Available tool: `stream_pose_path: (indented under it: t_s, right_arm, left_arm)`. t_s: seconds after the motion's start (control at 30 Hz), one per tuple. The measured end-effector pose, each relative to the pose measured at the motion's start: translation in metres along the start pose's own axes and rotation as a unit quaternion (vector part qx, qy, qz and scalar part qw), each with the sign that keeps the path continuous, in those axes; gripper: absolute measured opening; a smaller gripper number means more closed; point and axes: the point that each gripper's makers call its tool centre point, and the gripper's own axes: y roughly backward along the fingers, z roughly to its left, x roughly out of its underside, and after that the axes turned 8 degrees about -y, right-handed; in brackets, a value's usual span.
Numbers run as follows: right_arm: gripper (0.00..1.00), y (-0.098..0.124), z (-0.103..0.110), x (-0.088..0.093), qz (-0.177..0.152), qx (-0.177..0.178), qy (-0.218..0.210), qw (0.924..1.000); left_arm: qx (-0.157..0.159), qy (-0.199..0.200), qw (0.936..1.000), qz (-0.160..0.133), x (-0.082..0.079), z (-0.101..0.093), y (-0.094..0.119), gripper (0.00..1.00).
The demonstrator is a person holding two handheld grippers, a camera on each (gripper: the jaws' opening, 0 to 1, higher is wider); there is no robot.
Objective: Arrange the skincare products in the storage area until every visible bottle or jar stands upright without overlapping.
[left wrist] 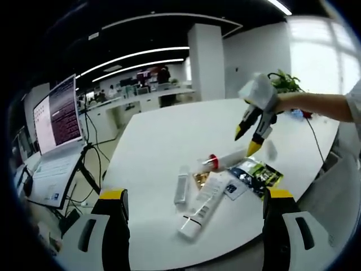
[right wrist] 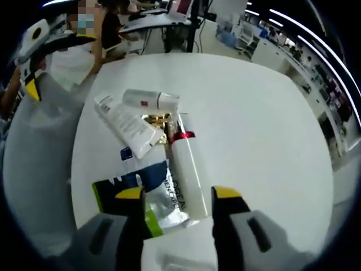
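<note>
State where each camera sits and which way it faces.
Left gripper view: rides the open left gripper, facing across the round white table toward the lying white red-banded bottle; the right gripper and a bare forearm enter from the right.
Right gripper view: rides the open right gripper, looking down over the same bottle; the left gripper shows upper left.
Shared: table, bottle, white tube.

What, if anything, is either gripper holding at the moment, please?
Nothing: the left gripper and the right gripper are both open, above products lying on the white table.
</note>
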Motion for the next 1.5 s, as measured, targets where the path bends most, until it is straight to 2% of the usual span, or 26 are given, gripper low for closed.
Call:
stream_pose_path:
  t_s: [0.7, 1.03, 1.5]
  right_arm:
    - [0.38, -0.04, -0.017, -0.004, 0.069, -0.016, 0.03, 0.997]
    - [0.34, -0.05, -0.011, 0.0, 0.095, -0.03, 0.04, 0.9943]
    - [0.31, -0.062, -0.015, 0.001, 0.127, -0.041, 0.057, 0.9894]
  left_arm:
    - [0.002, 0.006, 1.0, 0.004, 0.002, 0.0, 0.0, 0.96]
    - [-0.007, 0.01, 0.9999, 0.009, 0.004, 0.004, 0.004, 0.96]
    - [-0.011, 0.012, 0.9998, 0.014, 0.005, 0.007, 0.006, 0.96]
